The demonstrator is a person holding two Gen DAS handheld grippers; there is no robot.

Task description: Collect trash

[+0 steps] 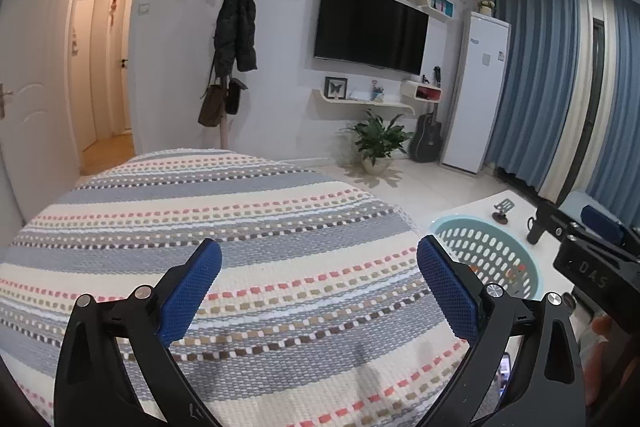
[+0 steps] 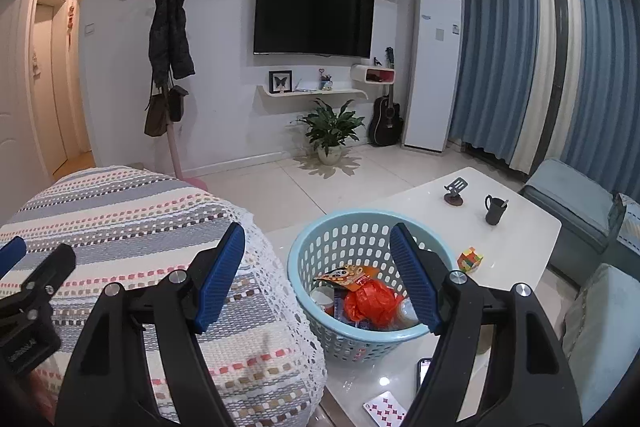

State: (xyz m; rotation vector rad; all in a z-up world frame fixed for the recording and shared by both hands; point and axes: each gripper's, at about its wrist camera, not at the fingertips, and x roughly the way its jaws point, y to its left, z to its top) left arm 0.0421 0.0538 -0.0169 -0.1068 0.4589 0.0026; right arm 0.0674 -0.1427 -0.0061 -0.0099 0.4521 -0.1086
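Note:
A light blue plastic basket stands on the white table and holds trash: an orange crumpled bag, an orange snack wrapper and other bits. My right gripper hovers just above and before the basket, open, nothing between its blue pads. My left gripper is open over the striped woven cover, also holding nothing. In the left wrist view the basket sits at the right, beyond the right finger.
On the table lie a colour cube, a black mug, a phone stand, a phone and a patterned card. Grey-blue seats flank the table on the right. A potted plant stands on the tiled floor.

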